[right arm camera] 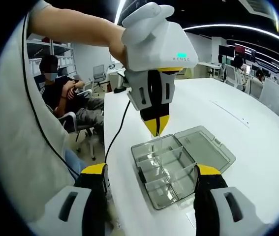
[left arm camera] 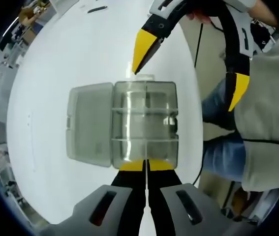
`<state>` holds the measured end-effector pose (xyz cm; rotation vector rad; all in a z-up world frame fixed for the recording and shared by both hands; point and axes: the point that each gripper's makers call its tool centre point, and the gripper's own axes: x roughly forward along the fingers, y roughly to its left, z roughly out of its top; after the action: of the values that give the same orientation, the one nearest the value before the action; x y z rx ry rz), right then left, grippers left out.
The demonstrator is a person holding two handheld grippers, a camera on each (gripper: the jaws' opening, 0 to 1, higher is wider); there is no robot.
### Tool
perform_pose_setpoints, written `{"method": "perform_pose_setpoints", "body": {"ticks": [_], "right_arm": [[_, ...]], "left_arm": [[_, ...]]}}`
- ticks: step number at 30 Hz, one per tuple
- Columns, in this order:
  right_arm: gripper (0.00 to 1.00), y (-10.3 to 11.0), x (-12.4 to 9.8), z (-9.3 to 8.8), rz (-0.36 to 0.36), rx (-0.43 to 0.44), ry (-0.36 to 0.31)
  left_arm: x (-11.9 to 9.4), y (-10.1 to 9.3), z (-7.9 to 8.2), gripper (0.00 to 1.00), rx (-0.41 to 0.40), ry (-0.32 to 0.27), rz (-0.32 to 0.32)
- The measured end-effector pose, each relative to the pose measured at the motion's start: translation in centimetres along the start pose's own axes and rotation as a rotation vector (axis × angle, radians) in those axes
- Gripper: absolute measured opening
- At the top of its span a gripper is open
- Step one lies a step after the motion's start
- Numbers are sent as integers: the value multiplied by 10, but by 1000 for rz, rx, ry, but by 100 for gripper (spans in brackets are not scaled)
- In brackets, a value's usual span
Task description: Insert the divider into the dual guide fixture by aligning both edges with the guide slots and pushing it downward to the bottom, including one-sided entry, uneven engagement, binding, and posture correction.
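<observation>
A clear plastic compartment box (left arm camera: 171, 125) lies on the white table (left arm camera: 46, 73), its lid (left arm camera: 90, 125) folded open beside it. My left gripper (left arm camera: 146, 165) is shut on a thin clear divider (left arm camera: 145, 147), seen edge-on and running along the box's middle. In the right gripper view the left gripper (right arm camera: 156, 125) points straight down over the near end of the box (right arm camera: 144, 160), and the divider (right arm camera: 154, 143) hangs from its yellow tips into the box. My right gripper (right arm camera: 151, 172) stands wide open, short of the box. It enters the left gripper view as the right gripper (left arm camera: 183, 90), held above the box's far end.
The box sits near the table's edge (right arm camera: 110, 162). A black cable (right arm camera: 122, 123) trails off that edge. The holder's jeans and grey top (left arm camera: 257, 123) are close by. A seated person (right arm camera: 60, 93) and chairs are beyond the table, with desks (right arm camera: 237, 69) at the back.
</observation>
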<state>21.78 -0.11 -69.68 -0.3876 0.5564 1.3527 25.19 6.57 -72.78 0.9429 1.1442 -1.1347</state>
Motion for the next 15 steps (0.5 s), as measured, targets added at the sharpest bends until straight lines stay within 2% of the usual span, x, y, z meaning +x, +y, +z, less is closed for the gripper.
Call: {"method": "perform_pose_setpoints", "body": {"ticks": [15], "right_arm": [[68, 1, -1, 2, 2, 2, -4]], "left_arm": [[1, 0, 3, 0, -14, 24, -5]]}}
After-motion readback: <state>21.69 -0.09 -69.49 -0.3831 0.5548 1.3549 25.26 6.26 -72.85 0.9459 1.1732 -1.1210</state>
